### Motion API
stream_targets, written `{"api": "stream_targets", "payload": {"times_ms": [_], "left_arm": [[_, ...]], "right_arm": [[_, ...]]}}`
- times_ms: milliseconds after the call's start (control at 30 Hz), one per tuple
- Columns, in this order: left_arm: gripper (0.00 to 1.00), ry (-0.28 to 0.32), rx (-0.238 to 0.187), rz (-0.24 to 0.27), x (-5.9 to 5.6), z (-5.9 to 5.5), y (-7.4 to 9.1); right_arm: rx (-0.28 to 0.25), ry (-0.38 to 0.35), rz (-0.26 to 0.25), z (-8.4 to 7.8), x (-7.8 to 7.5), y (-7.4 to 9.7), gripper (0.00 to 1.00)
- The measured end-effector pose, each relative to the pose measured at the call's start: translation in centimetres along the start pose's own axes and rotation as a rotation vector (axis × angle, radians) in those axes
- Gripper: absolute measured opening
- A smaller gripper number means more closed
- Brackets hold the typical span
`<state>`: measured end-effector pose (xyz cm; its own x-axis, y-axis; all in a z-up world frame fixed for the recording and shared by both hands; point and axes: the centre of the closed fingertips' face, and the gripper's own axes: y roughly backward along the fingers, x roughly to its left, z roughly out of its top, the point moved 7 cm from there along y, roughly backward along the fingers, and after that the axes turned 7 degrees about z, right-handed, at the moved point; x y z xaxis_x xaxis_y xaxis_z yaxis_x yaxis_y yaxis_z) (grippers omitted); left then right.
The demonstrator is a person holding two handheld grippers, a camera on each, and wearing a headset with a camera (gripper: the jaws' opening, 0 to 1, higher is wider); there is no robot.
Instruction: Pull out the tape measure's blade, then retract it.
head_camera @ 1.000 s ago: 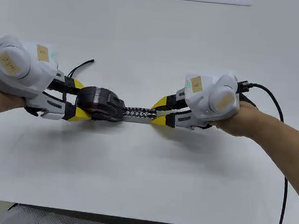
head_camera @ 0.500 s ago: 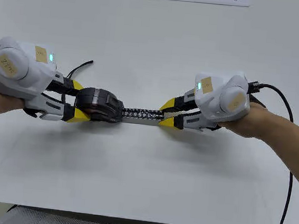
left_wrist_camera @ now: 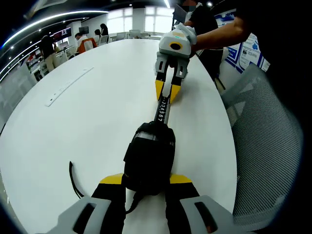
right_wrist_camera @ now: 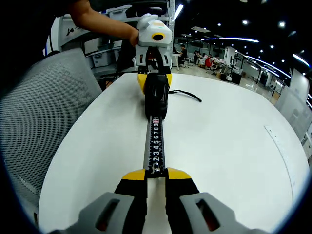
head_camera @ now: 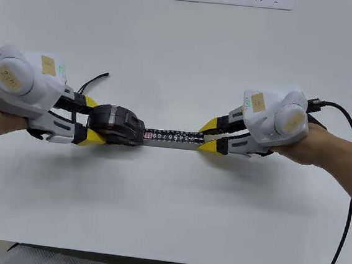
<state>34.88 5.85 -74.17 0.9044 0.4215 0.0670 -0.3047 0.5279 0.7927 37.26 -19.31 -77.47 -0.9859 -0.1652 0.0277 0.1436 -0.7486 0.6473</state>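
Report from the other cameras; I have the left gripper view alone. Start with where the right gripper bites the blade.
Observer: The right gripper is shut on the blade at its very end, beside numeral 1.
Operator: Give the exposed length by its marks.
Observer: Readable numerals run up to 9 near the tape measure case.
Operator: Name any snag risk.
Observer: A black cable trails from the right gripper's back over the table's near edge.
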Motion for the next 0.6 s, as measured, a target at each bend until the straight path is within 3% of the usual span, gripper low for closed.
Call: {"api": "stream_targets", "payload": {"times_ms": [600], "left_arm": [[0.28, 0.006, 0.001, -0.002, -0.2, -0.1, 0.0]], "right_arm": [[0.017, -0.008, -0.008, -1.4, 0.6, 1.9, 0.11]]}}
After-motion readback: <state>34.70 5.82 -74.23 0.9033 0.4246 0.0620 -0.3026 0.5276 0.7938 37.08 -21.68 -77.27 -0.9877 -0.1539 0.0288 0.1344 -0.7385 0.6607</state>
